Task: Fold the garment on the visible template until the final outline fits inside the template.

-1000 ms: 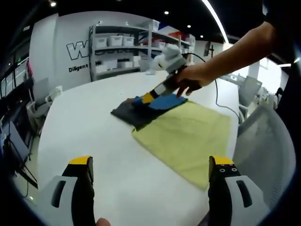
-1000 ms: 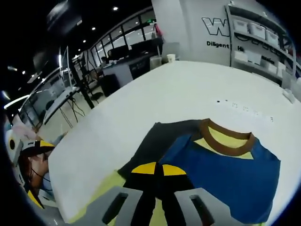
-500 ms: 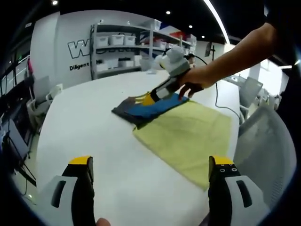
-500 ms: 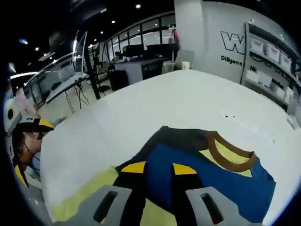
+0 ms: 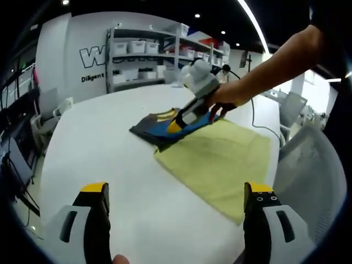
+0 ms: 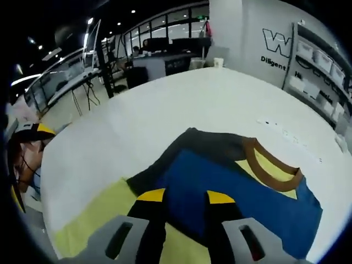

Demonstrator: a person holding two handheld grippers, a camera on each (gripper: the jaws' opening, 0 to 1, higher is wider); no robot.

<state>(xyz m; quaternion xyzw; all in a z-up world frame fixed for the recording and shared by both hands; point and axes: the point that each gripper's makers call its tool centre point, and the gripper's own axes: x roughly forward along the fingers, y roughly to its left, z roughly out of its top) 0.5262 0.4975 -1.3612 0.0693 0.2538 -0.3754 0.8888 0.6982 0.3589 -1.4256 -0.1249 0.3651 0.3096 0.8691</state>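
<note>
- Jaws of left gripper (image 5: 176,220) are standing wide apart at 6 o'clock in the left gripper view, holding nothing, hovering over bare white table (image 5: 99,143).
- Garment (image 5: 165,125) is lying folded at 12 o'clock of that view, dark grey and blue, partly overlapping the far corner of the yellow-green template (image 5: 220,159), partly on the table beside it.
- Right gripper (image 5: 175,125) is reaching in from 2 o'clock, held by a hand (image 5: 225,96), yellow tips resting on the blue cloth.
- Shelving (image 5: 143,55) with white bins is standing at 11 o'clock against the wall.
- Right gripper view: right gripper (image 6: 184,197) jaws are sitting parted at 6 o'clock, blue fabric showing between them; cannot tell if they are pinching it.
- Garment (image 6: 236,187) is spreading from centre to 4 o'clock, brown collar (image 6: 272,170) at 3 o'clock; template (image 6: 93,220) is showing at 7 o'clock.
</note>
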